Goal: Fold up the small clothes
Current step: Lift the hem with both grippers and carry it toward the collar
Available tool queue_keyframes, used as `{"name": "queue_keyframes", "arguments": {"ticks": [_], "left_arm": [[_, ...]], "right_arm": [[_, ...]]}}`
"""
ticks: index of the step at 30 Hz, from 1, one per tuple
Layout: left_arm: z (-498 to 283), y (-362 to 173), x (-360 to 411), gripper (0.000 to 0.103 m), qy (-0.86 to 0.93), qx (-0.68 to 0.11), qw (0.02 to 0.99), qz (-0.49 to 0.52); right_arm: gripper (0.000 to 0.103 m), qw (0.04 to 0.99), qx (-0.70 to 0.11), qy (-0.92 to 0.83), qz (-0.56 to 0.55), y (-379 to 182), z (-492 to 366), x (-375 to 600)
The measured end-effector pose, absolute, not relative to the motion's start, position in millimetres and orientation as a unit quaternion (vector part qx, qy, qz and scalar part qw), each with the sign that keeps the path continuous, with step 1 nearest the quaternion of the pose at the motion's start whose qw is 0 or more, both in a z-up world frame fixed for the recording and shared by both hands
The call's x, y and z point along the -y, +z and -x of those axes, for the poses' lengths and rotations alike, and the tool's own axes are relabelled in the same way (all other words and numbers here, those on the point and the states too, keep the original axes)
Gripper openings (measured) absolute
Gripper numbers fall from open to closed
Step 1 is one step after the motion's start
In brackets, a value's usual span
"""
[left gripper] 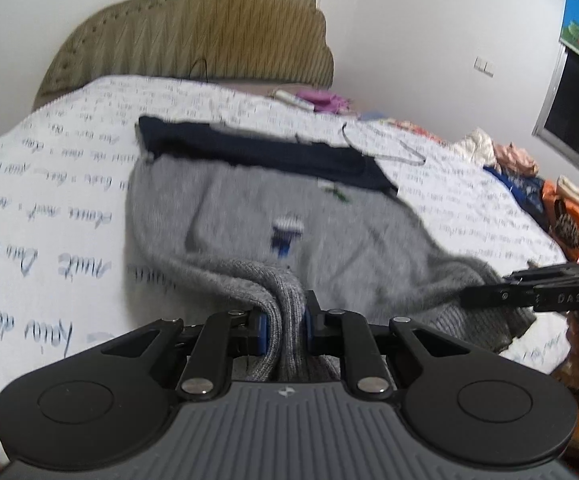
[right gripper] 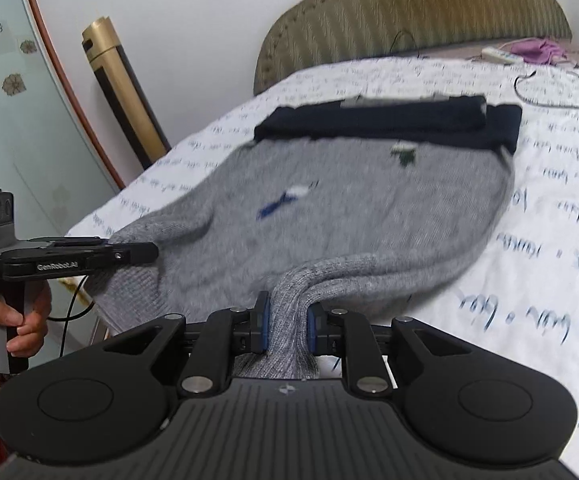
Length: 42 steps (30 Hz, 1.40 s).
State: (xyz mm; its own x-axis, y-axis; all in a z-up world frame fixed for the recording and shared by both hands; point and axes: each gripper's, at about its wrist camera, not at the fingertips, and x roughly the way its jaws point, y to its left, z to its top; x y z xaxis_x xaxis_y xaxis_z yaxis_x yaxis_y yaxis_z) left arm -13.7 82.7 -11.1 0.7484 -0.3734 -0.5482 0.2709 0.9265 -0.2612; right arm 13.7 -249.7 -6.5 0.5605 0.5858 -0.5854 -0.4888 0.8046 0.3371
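Left wrist view: the left tongs (left gripper: 285,320) are gripping the near edge of a grey sweater (left gripper: 289,216) lying on the bed (left gripper: 49,200).
Right wrist view: the right tongs (right gripper: 287,322) are pinching its near edge too.

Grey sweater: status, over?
Left gripper and right gripper both clamped on grey sweater edge. Sweater on bed, navy band far. Nothing obstructing.

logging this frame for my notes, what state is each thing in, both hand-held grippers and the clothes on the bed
left hand-held gripper: shut on the grey knitted sweater's near edge
right hand-held gripper: shut on the same near edge
grey knitted sweater: spread on the bed, near edge bunched and lifted
dark navy folded garment: lying flat at the sweater's far end
white script-printed bedsheet: spread under both
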Motion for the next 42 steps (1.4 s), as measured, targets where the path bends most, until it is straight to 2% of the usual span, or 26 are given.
{"name": "queue_keyframes", "arguments": {"ticks": [11,42], "left_arm": [[-18.4,24.5,-71.6,0.016,-0.161,-0.274,0.947,0.052],[-118.0,52.8,-51.4,0.016,-0.087,-0.265,0.960,-0.016]], "right_arm": [[0.021,0.902,-0.317,0.281,-0.082,22.3,-46.0,261.7],[0.021,0.939,-0.265,0.202,-0.091,33.5,-131.0,262.1]]}}
